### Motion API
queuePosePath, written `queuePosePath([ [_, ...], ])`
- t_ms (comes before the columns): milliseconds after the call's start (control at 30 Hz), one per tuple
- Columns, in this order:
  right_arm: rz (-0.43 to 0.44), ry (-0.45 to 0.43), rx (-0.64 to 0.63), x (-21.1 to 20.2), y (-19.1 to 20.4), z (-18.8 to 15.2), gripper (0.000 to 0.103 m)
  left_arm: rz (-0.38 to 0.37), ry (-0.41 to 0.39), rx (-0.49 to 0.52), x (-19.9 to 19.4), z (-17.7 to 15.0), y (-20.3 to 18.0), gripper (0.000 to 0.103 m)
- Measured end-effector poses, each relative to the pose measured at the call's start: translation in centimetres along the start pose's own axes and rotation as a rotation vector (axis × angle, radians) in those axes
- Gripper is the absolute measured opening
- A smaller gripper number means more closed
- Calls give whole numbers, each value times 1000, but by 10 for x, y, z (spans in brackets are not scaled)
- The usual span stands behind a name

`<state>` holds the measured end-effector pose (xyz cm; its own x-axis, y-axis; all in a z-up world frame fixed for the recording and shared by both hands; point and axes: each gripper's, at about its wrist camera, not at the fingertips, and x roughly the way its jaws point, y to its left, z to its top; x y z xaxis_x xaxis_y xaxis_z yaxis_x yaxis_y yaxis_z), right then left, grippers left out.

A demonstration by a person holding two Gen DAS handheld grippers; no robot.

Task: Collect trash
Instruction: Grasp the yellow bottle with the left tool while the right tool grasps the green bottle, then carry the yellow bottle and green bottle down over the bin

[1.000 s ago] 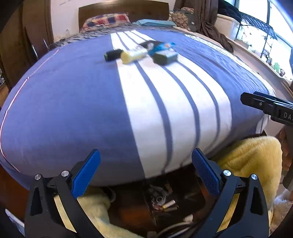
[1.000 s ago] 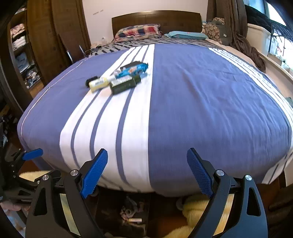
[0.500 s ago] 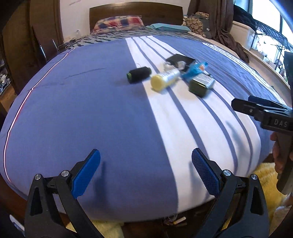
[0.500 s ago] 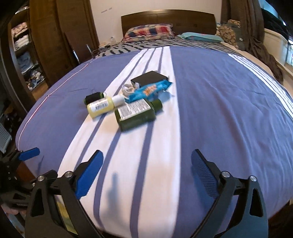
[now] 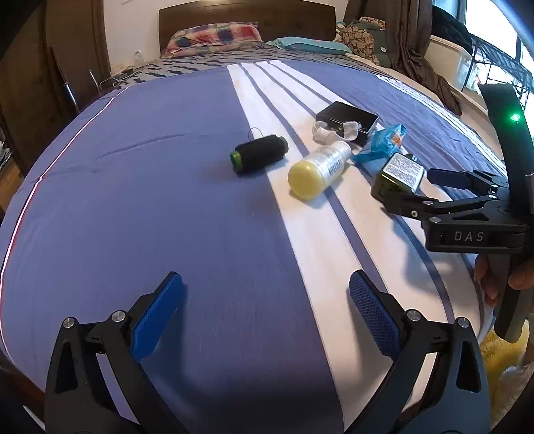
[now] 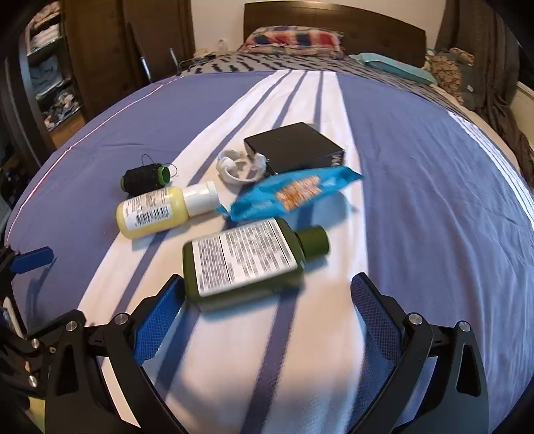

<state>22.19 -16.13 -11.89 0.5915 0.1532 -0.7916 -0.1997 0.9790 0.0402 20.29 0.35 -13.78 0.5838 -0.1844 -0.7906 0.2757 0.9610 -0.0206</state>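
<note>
1. a bed (image 6: 417, 200) is filling both views, its smooth blue cover lying nearly flat with faint creases and carrying a wide white band crossed by thin blue stripes; a dark wooden headboard (image 6: 333, 23) and a plaid pillow (image 6: 293, 38) are sitting at the top of the frame.
2. the right gripper (image 6: 267, 310) is showing at the bottom of the right wrist view, its black arms spread wide and holding nothing, its blue cross-hatched pads (image 6: 373, 317) standing well apart just short of the green bottle.
3. the left gripper (image 5: 267, 313) is hanging released in the same way at the bottom of the left wrist view, nothing between its blue pads (image 5: 157, 317), over bare blue cloth.
4. a flat dark green bottle (image 6: 247, 260) with a white printed label and a round green cap is lying on its side in the lower centre of the right wrist view, on the white band.
5. a matte black box (image 6: 293, 148) is resting in the centre, above the other items.
6. a crinkled, glossy blue wrapper (image 6: 293, 193) with orange print is lying between the box and the green bottle, at centre frame.
7. a pale yellow bottle (image 6: 160, 210), cylindrical with a white cap and a barcode label, is lying on its side left of centre, its cap just beside the wrapper.
8. a black thread spool (image 6: 145, 177) with a green core is lying left of centre, just above the yellow bottle, a loose strand curling off it.
9. a small white curled object (image 6: 240, 165), which i cannot identify, is sitting against the box's near left corner.
</note>
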Motion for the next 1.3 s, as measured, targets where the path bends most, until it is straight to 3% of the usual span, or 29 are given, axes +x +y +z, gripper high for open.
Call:
queuePosePath([
  [133,11,17,-27,9,2,8,99,-7,1,9,8,9,-3,95],
  [233,24,10,-23,7,0,8,87,-24,-10,14,13,18,-5,95],
  [333,29,2,-4,3,-5,5,87,-40,-18,8,18,26,-6,93],
  [533,6,-7,43,-9,-17,-6,87,-112,-28,14,33,44,-15,77],
  [833,3,-35,120,-33,-35,-34,87,-131,-18,65,61,67,-32,49],
  [967,-1,-44,139,-39,-40,-40,87,-118,-11,85,60,65,-35,45],
  [1033,-9,-53,155,-43,-42,-44,87,-116,-8,87,57,62,-37,34],
  [1300,-15,-61,177,-63,-37,-69,87,-78,-2,91,24,22,-45,29],
])
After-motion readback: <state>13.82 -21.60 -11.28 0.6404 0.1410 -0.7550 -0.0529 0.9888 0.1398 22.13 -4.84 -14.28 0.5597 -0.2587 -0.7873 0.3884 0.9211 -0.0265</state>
